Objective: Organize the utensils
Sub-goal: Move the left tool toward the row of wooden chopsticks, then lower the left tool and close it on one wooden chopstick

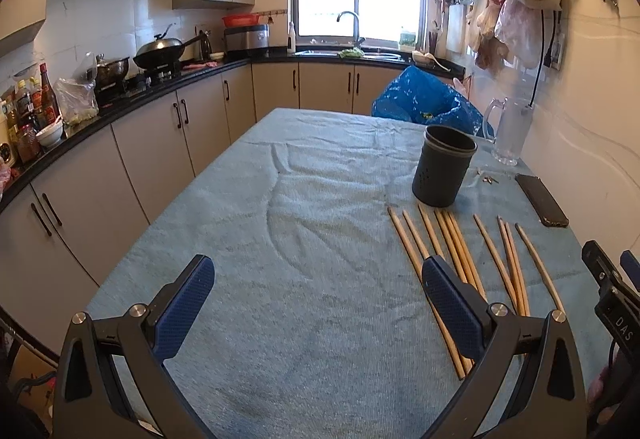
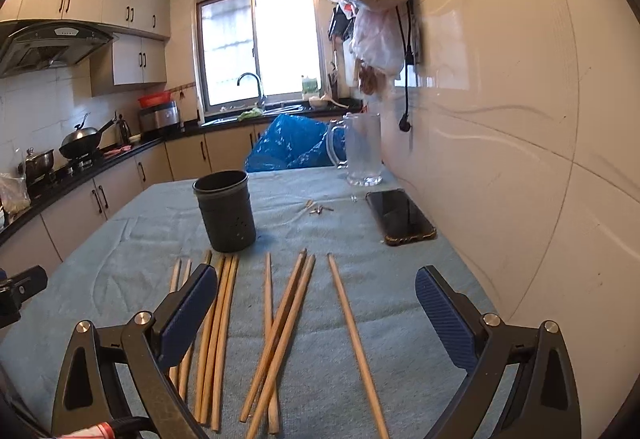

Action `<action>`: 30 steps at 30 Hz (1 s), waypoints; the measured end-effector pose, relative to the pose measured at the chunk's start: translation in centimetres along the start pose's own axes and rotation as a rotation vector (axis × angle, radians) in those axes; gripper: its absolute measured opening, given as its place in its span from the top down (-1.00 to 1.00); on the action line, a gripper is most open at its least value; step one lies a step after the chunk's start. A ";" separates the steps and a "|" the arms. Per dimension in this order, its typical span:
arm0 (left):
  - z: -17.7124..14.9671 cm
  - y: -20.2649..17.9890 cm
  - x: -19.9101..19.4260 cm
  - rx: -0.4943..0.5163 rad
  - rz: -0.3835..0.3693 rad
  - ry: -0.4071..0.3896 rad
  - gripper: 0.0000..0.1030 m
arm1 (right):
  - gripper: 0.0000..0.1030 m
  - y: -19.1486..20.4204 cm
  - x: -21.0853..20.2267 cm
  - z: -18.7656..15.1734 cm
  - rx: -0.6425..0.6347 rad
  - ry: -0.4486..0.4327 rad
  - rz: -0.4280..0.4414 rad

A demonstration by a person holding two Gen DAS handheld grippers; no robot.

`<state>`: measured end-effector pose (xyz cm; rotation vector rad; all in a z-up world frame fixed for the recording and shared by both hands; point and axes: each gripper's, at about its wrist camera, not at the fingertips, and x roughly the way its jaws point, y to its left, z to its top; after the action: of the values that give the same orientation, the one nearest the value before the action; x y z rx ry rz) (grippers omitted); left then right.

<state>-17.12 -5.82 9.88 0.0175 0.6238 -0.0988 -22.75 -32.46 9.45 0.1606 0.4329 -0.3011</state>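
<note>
Several wooden chopsticks [image 2: 276, 323] lie side by side on the blue-grey tablecloth [image 2: 400, 319], pointing toward a dark grey perforated utensil cup [image 2: 225, 211] that stands upright just beyond their tips. My right gripper [image 2: 316, 287] hovers open above the chopsticks, with nothing between its fingers. In the left wrist view the same chopsticks [image 1: 460, 251] lie to the right, in front of the cup [image 1: 443, 166]. My left gripper [image 1: 318, 281] is open over bare cloth, its right finger [image 1: 452, 299] overlapping the leftmost chopsticks. The right gripper's body [image 1: 612, 287] shows at the right edge.
A black phone [image 2: 399, 217] lies by the wall, with a glass mug [image 2: 362, 151] and small metal bits [image 2: 318, 209] behind it. A blue plastic bag [image 2: 292, 147] sits at the table's far end. Kitchen counters [image 1: 120, 99] run along the left; bags hang on the right wall.
</note>
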 end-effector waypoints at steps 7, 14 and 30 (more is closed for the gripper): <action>-0.2 -0.3 0.8 0.008 0.003 0.028 -1.00 | -0.97 0.1 1.0 -0.7 0.012 0.058 0.037; -0.5 -0.4 1.9 0.015 0.006 0.067 -1.00 | -0.97 0.1 1.7 -1.0 0.013 0.077 0.044; -0.9 -1.0 4.0 0.018 0.005 0.136 -1.00 | -0.97 -0.2 3.3 -1.6 0.022 0.124 0.048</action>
<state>-14.50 -7.13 6.86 0.0438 0.7588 -0.0992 -20.54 -33.15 6.55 0.2117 0.5483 -0.2495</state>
